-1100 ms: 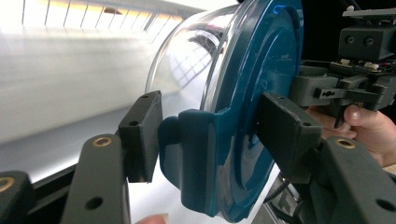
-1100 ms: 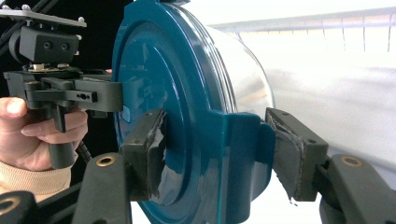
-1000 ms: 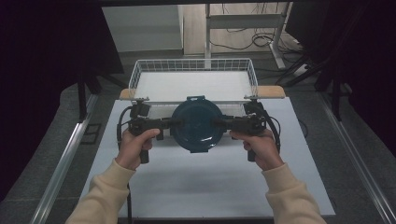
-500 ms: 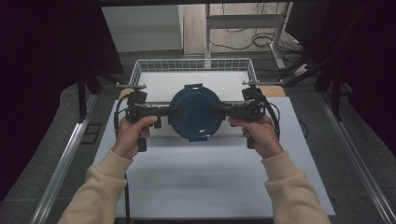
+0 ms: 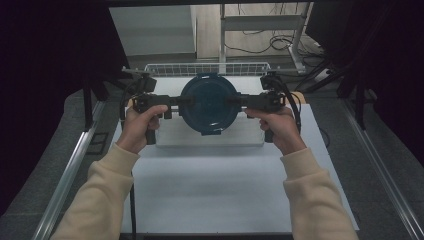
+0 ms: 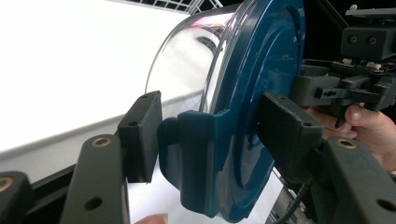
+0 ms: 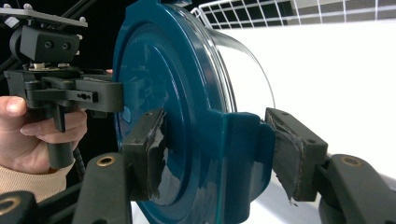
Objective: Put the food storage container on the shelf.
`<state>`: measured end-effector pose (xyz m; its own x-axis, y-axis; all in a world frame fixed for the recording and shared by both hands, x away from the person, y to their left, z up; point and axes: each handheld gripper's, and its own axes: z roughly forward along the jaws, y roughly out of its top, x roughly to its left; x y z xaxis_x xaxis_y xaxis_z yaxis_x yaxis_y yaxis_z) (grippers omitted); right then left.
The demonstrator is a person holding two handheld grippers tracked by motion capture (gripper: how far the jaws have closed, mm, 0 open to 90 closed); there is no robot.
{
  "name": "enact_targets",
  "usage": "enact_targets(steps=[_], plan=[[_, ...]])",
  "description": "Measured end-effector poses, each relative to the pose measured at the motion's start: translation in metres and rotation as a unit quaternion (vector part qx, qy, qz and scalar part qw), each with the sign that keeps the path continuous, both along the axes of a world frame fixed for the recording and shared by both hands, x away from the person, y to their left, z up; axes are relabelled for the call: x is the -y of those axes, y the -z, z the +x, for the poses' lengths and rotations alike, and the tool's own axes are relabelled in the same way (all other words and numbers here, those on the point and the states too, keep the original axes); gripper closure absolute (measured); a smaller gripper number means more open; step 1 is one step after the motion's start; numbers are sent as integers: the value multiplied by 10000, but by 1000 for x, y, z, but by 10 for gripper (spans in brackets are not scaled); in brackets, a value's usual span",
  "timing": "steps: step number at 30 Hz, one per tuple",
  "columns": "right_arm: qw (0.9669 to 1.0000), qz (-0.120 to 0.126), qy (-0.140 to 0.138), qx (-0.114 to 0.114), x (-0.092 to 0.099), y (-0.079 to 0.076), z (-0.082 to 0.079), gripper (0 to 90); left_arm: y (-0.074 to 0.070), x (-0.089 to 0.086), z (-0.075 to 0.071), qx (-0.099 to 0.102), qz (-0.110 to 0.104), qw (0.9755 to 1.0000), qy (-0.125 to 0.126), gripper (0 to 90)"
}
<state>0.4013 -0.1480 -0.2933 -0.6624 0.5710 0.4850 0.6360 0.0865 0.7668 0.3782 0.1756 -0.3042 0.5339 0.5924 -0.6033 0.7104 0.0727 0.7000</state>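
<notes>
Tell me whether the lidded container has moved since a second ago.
Yes. The lidded container, clamped between both tools, has travelled away from the person toward the wire basket; it now overlaps the basket's near rim.

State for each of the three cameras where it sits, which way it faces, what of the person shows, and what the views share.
High view: above the person's side, looking forward and down on the white table; both forearms and hands show.
Left gripper view: rides the left gripper, looking along its jaws at the container; the other hand shows.
Right gripper view: rides the right gripper, facing the opposite way.
Shared: the blue-lidded container, clamped on two side latches.
</notes>
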Motion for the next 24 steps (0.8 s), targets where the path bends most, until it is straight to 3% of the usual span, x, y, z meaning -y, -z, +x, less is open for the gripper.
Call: enact_targets(steps=[10, 19, 24], plan=[[10000, -94, 12, -24, -7, -11, 29, 404, -5, -6, 32, -87, -32, 10000, 37, 405], [9999, -48, 38, -124, -9, -12, 56, 404, -7, -8, 57, -181, -54, 9998, 2, 404], [9997, -54, 81, -233, -9, -8, 66, 404, -1, -7, 69, -334, -74, 9994, 1, 402]])
